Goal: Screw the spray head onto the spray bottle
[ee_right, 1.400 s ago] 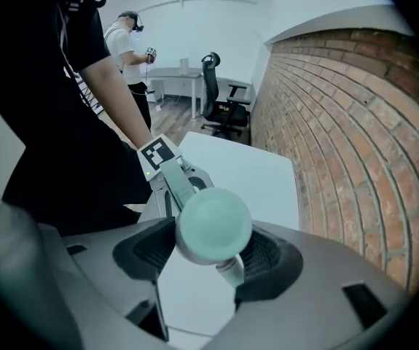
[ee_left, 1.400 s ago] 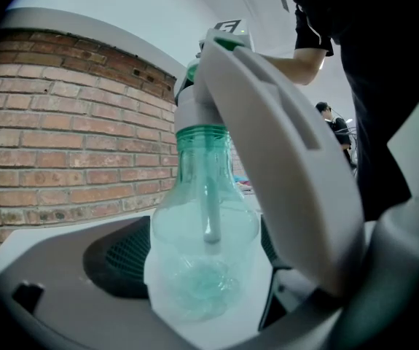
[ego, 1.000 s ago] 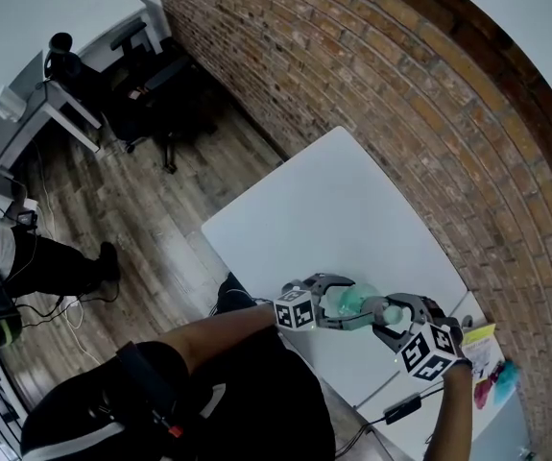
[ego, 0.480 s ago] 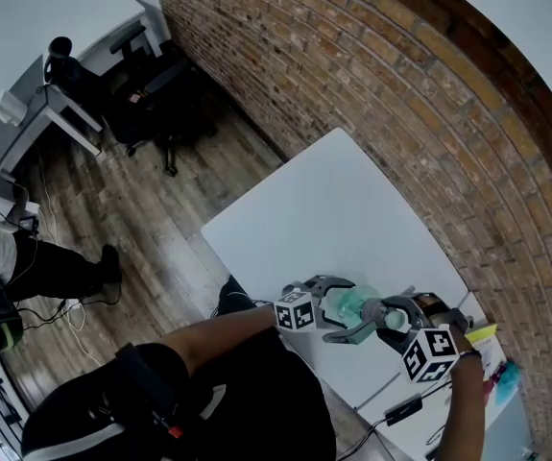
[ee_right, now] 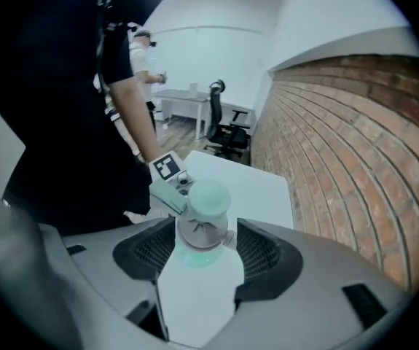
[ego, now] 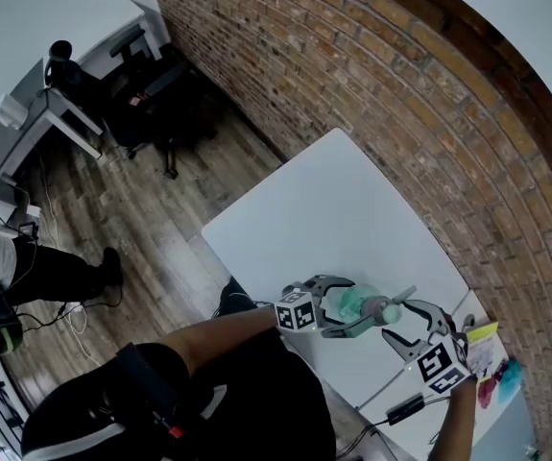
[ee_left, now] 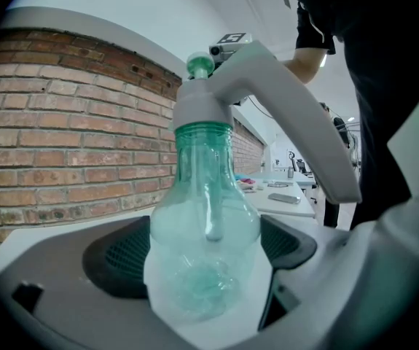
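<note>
Over the near edge of a white tabletop [ego: 324,209], at about five o'clock in the head view, the left gripper [ego: 350,305] is clamped on the belly of a translucent green spray bottle [ee_left: 203,224], held off the surface with its neck pointing toward three o'clock. The grey spray head [ee_left: 216,97] sits on that neck, its collar down over the green threads and its trigger lever sweeping off toward four o'clock in the left gripper view. A second ago the right gripper [ego: 402,323] was closed round that head. Half a second ago it had rolled with it. Now its jaws stand spread and it has drawn back toward four o'clock, its marker cube turned to a new angle. The right gripper view looks straight down on the pale green cap between the two dark pads, with the pads flanking the collar rather than biting it. That reads as a release between twists: one turn delivered, the grip let go to reset the wrist. Whether the collar is fully tight cannot be told, so another turn is likely due.
</note>
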Motion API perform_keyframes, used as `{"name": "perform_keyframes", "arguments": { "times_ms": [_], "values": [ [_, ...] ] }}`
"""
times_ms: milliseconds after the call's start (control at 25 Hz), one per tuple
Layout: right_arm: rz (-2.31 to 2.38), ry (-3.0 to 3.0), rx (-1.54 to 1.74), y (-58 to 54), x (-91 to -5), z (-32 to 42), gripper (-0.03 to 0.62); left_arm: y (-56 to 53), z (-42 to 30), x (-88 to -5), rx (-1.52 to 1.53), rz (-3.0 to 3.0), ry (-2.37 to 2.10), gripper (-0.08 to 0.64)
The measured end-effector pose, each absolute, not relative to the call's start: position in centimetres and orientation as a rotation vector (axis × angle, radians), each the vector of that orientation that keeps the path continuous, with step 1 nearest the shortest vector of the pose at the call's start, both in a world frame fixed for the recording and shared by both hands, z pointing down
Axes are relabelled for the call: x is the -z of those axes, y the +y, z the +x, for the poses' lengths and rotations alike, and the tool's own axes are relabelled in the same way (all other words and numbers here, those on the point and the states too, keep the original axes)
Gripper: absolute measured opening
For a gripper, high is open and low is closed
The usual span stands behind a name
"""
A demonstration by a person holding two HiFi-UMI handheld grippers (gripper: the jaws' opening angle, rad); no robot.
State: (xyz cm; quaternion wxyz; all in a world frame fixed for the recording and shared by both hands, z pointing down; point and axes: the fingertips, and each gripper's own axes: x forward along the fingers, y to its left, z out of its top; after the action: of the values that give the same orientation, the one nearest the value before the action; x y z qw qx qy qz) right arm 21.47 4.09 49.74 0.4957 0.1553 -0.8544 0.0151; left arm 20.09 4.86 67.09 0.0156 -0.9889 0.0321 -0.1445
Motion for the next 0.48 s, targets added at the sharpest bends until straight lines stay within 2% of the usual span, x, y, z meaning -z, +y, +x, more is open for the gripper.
{"name": "perform_keyframes", "arguments": {
  "times_ms": [280, 480],
  "values": [
    [0.928, -2.096, -0.7, 3.3, -49.3, 20.4, 0.264, 4.8, 20.3, -67.1, 0.455, -3.078, 0.117, 0.472],
    [1.243, -1.929, -0.759, 2.3, -50.4, 21.6, 0.265, 4.8, 20.3, -67.1, 0.46, -3.078, 0.122, 0.472]
  ]
}}
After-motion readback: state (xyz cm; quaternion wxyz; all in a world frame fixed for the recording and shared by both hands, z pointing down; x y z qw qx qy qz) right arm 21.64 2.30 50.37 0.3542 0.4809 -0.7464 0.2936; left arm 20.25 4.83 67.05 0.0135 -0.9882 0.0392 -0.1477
